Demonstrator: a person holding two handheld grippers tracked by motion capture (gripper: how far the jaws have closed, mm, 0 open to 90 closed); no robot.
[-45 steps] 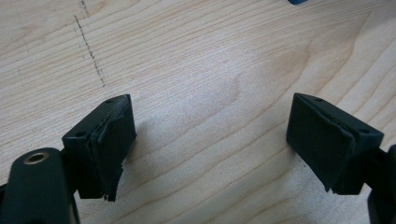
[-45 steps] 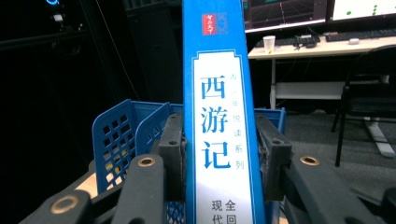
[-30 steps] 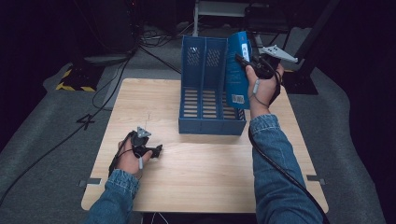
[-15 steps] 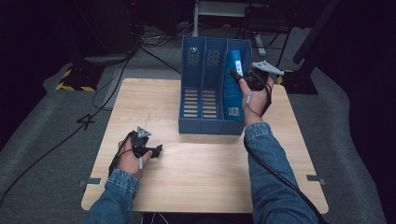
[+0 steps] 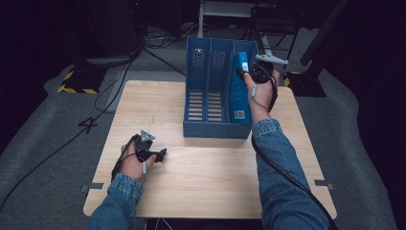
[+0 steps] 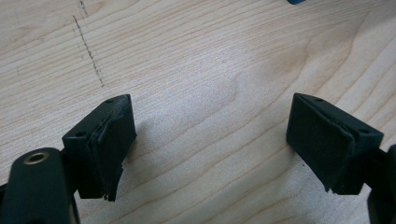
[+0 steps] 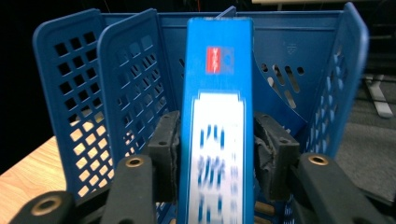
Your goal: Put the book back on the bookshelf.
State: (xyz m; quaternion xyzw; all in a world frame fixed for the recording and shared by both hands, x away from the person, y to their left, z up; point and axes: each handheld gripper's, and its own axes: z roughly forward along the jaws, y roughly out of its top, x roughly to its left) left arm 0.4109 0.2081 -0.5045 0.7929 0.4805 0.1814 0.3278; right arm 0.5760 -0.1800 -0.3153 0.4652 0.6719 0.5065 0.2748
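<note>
A tall blue box (image 5: pixel 239 91) stands in the right-hand slot of a blue three-slot file holder (image 5: pixel 207 125) at the back of the wooden table (image 5: pixel 215 177). My right gripper (image 5: pixel 243 73) holds the box near its top. In the right gripper view the box (image 7: pixel 217 140) sits between the two pads (image 7: pixel 168 149), which still lie against its sides, though the jaws have just been opening a little. The holder's perforated walls (image 7: pixel 126 93) rise around it. My left gripper (image 5: pixel 162 154) rests low at the table's left front, its jaws (image 6: pixel 210 140) wide open over bare wood.
A faint pencil line (image 6: pixel 88 46) crosses the wood ahead of the left gripper. Cables (image 5: pixel 110 91) and a yellow-black striped block (image 5: pixel 76 81) lie on the grey floor to the left. A metal stand (image 5: pixel 225 14) is behind the holder.
My right hand has come down and forward, lowering the blue box from above the holder into its right slot. The left hand has stayed where it was.
</note>
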